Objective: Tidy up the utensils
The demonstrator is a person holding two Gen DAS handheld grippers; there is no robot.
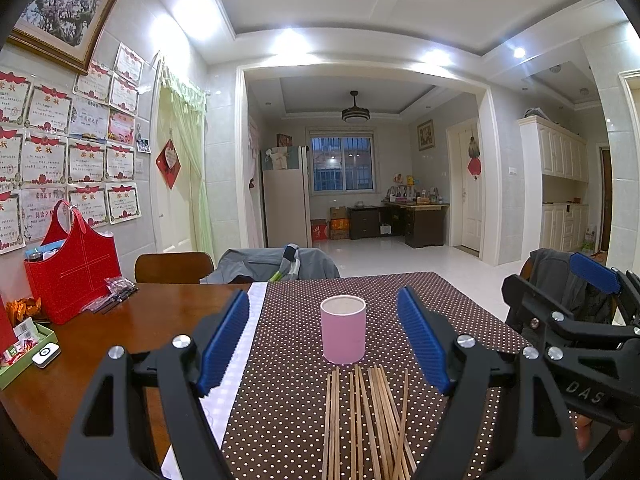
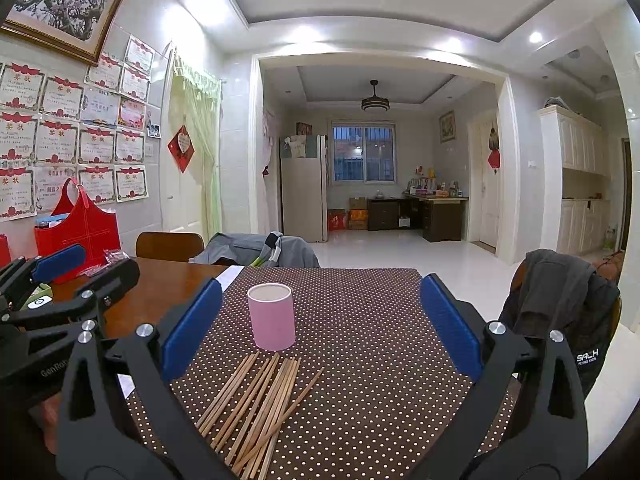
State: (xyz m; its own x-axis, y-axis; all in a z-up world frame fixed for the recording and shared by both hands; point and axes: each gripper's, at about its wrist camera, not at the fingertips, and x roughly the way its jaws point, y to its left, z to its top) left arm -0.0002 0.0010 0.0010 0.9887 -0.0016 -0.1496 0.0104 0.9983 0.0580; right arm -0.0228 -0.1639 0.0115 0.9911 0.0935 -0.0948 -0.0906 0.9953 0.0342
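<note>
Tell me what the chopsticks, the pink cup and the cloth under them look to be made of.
Chopsticks: probably bamboo or light wood, matte tan, thin and unpainted.
Pink cup: smooth matte wall with a pale inside; it could be plastic, ceramic or coated paper, the look leaves it open.
Cloth: brown with white dots, lying flat without sheen; likely woven fabric, though a vinyl mat is possible.

A cup (image 1: 343,329) is standing on a cloth (image 1: 440,300) that is covering the tabletop (image 1: 152,312), with chopsticks (image 1: 366,420) lying just before it; a bag (image 1: 72,272) is sitting far left, chairs (image 1: 173,266) standing behind
</note>
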